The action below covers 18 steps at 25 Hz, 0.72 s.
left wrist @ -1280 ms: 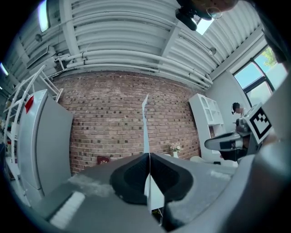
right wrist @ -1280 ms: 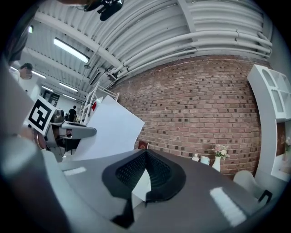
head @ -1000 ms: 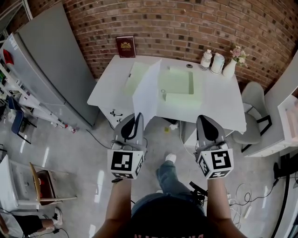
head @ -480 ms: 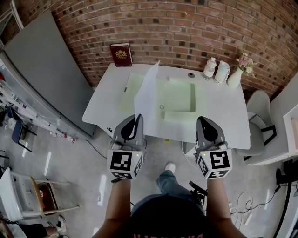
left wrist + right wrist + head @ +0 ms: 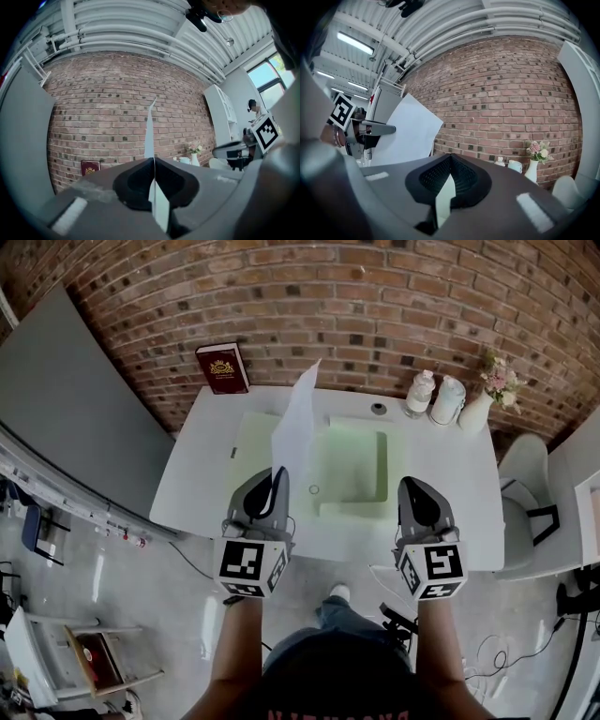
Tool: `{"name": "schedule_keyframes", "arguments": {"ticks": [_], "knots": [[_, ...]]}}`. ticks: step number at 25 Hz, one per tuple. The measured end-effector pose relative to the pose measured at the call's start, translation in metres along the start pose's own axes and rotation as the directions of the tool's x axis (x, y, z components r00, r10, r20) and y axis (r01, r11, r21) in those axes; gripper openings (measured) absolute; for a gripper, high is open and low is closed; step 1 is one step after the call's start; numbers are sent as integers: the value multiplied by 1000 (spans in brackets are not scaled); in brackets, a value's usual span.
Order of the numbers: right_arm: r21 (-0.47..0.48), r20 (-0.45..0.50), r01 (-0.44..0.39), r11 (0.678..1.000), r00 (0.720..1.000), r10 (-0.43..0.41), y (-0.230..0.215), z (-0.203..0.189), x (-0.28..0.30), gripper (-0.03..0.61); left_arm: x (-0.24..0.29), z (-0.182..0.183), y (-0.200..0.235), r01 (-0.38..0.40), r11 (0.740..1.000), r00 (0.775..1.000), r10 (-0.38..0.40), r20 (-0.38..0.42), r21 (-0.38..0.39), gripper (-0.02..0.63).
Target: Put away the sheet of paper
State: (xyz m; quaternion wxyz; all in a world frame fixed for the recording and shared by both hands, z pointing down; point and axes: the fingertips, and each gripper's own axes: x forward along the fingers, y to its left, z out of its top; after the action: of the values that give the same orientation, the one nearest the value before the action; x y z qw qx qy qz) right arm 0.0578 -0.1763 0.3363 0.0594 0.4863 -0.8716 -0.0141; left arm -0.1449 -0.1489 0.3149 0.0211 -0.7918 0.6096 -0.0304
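Observation:
A white sheet of paper [image 5: 295, 423] stands upright on edge, pinched at its near lower edge by my left gripper [image 5: 278, 471], which is shut on it. In the left gripper view the paper [image 5: 150, 131] shows as a thin vertical sliver rising from the closed jaws of the left gripper [image 5: 153, 159]. The sheet hangs over the left half of a white table [image 5: 187, 493], above a pale green mat [image 5: 352, 465]. My right gripper [image 5: 419, 482] is level beside it at the table's front edge, shut and holding nothing. From the right gripper view [image 5: 450, 155] the paper [image 5: 408, 131] appears broadside at left.
A dark red book [image 5: 222, 368] leans on the brick wall at the table's back left. Two white bottles [image 5: 419, 393] and a vase of flowers [image 5: 483, 409] stand at the back right. A grey panel [image 5: 66, 399] is on the left, a pale chair [image 5: 525, 474] on the right.
Both grippers have come forward to the table together. The table's front edge now lies under them, and the held paper now stands over the tabletop.

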Motion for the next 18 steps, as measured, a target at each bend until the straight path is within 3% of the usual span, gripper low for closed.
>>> {"name": "schedule_keyframes", "arguments": {"ticks": [11, 18], "knots": [[39, -32, -1, 999, 999, 3, -26, -22, 39, -2, 49, -11, 10, 28, 999, 999, -29, -31, -32, -3], [70, -60, 13, 997, 998, -8, -33, -33, 52, 0, 61, -19, 12, 105, 993, 993, -108, -56, -58, -3]]}}
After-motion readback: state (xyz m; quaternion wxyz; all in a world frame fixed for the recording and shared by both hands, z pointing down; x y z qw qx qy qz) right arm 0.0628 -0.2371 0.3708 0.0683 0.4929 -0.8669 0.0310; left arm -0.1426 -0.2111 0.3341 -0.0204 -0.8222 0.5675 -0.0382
